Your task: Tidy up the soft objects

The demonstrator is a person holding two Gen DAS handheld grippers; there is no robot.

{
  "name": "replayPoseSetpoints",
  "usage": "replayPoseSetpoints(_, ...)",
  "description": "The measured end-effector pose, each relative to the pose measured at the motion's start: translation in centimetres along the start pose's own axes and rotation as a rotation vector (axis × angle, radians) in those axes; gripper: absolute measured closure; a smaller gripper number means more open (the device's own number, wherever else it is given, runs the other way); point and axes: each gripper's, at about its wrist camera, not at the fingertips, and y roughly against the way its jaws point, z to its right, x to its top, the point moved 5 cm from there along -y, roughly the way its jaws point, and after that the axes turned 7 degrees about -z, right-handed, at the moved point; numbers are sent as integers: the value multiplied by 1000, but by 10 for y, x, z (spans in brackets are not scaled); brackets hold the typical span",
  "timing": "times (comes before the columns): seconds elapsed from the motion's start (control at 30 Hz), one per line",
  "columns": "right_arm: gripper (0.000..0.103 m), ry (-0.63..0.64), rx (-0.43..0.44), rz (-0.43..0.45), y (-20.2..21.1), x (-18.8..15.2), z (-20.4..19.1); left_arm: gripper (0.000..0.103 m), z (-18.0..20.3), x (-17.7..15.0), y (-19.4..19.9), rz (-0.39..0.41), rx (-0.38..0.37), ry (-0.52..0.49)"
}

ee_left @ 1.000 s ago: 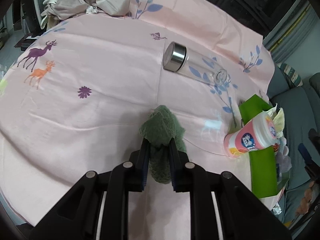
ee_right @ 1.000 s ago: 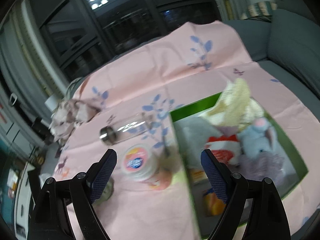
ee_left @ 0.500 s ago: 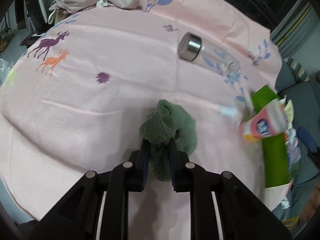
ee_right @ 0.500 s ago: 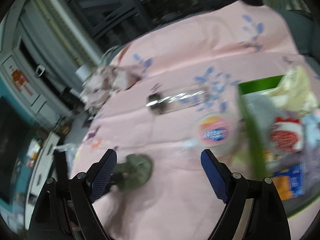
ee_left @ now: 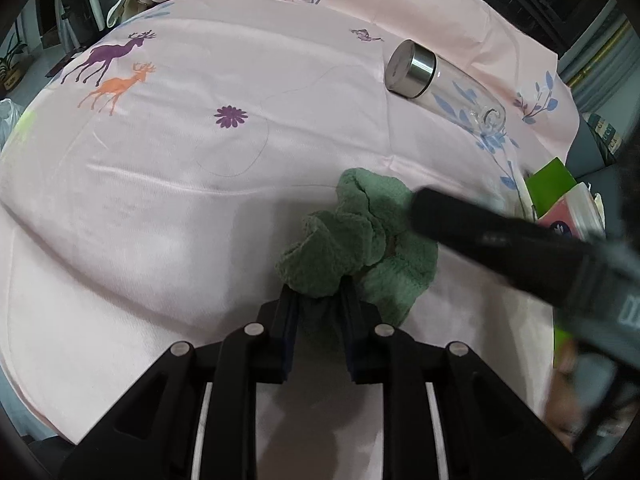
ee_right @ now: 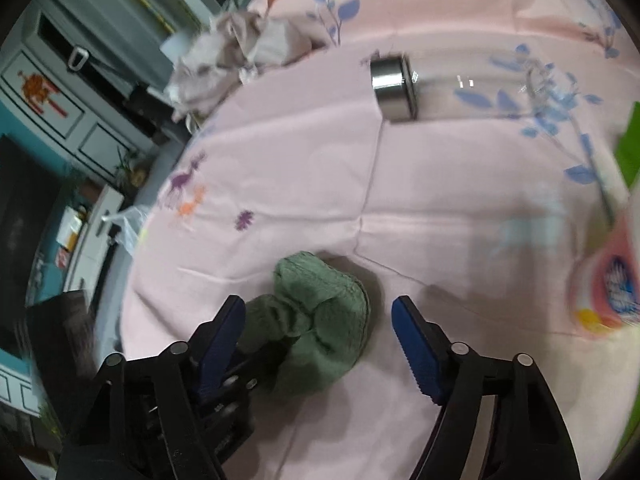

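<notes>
- Right tongs [ee_right: 318, 340] are swinging over from the green bin side, now hovering spread wide around the green fleece cloth [ee_right: 320, 320] on the pink counter [ee_right: 460, 184]. Looks like a handover or two-handed fold coming.
- Left tongs [ee_left: 319, 312] are still clenching that cloth's near edge.
- Green storage bin [ee_left: 550, 184] is getting cut off at the frame edge, and the pink tub [ee_right: 608, 280] is blurry.

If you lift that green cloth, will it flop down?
Probably. The green cloth looks fluffy and bunched in folds where the left tool pinches it, so the loose end likely droops. It seems light and not slippery.
</notes>
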Motion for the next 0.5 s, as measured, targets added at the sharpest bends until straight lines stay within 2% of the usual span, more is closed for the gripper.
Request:
replayPoseSetpoints(0.07, 40, -5, -17, -27, -17, -1, 4, 83, 1, -2, -1, 6, 3, -2)
replayPoseSetpoints(0.1, 40, -6, -24, -44, -25, -2, 5, 83, 1, -2, -1, 10, 11, -9)
replayPoseSetpoints(0.2, 45, 35, -34, -6, -23, -4, 2, 83, 3, -2, -2, 15, 19, -18)
replayPoseSetpoints(0.27, 58, 32, 3, -21, -24, -7, 2, 84, 2, -1, -2, 14, 11, -15)
replayPoseSetpoints(0.3, 61, 33, 12, -22, -25, -8, 2, 84, 2, 0, -2, 12, 7, -13)
replayPoseSetpoints(0.37, 73, 43, -4, -15, -24, -10, 4, 84, 2, 0, -2, 12, -2, -8)
replayPoseSetpoints(0.5, 83, 51, 70, -55, -26, -17, -2, 87, 5, 0, 1, 6, -4, -31)
